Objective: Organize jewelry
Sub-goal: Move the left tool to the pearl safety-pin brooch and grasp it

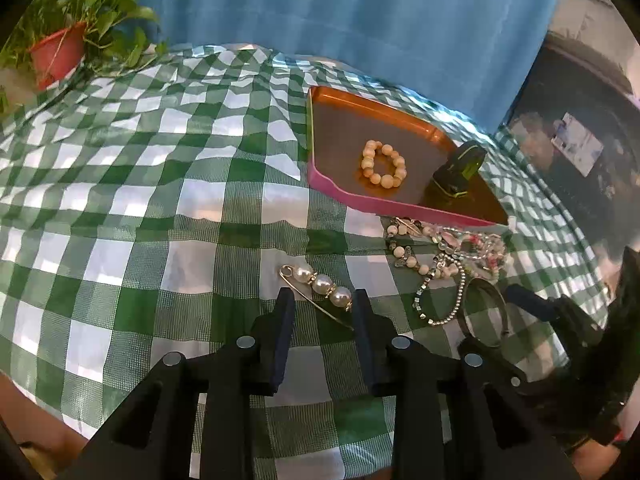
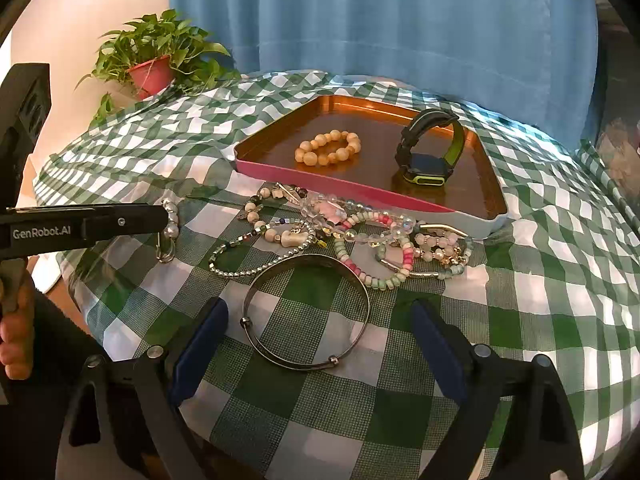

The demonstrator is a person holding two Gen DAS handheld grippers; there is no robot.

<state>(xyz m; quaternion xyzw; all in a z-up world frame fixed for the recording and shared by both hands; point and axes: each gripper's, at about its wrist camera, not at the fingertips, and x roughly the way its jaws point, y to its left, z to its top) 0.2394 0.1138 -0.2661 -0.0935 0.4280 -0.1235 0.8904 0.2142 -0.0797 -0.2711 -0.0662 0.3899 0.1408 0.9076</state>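
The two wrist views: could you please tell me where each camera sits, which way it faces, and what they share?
Left wrist: behind the open left gripper, facing the pearl pin; the right gripper shows at the right edge.
Right wrist: behind the open right gripper, facing the metal bangle; the left gripper and a hand show at left.
Shared: tray, wooden bead bracelet, watch, potted plant.

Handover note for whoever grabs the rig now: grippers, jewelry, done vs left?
Left gripper: open, straddling the pearl brooch pin on the checkered cloth, not closed on it.
Right gripper: open, empty, flanking the metal bangle.
Done: wooden bead bracelet and smartwatch are in the tray.
Left: pin, bangle, and the tangled pile of beaded bracelets in front of the tray.
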